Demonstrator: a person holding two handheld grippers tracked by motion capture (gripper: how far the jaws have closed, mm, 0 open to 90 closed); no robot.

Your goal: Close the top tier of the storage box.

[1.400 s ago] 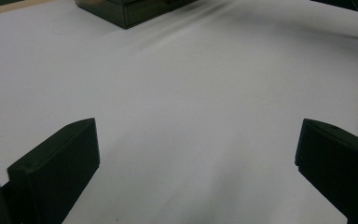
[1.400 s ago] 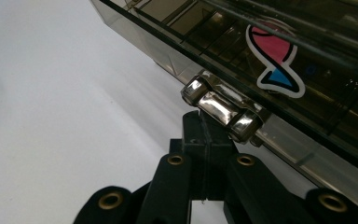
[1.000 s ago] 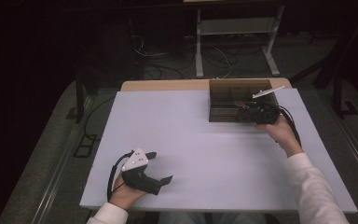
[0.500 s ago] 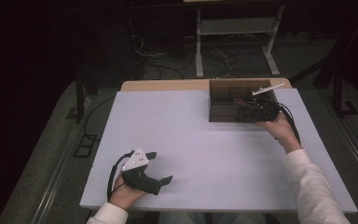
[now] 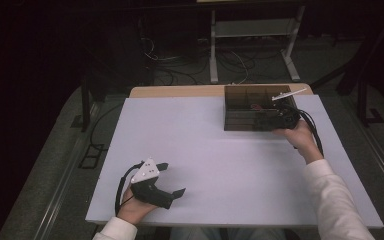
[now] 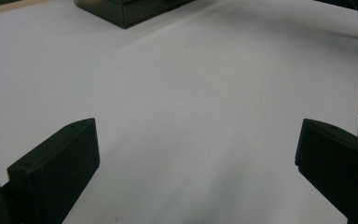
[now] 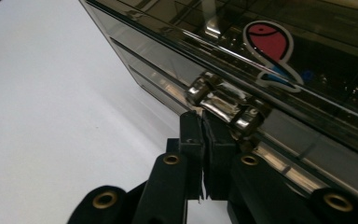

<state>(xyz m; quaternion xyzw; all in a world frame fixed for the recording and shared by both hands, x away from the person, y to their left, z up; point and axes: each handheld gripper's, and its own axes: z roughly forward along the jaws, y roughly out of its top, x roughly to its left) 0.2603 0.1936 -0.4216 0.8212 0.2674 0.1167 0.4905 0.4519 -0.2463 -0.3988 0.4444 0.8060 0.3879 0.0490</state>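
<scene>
R. hand-held gripper (image 7: 205, 140), jaws together, tips at metal latch (image 7: 226, 105) of dark compartment box (image 5: 252, 112) at far-right of white surface (image 5: 205, 150); L. hand-held gripper (image 5: 172, 180) rests near edge, jaws apart.

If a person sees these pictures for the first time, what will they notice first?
Probably the dark transparent box at the far right of the white table, where the right gripper is shut at its shiny latch. Next, the left gripper resting open near the front edge.
</scene>
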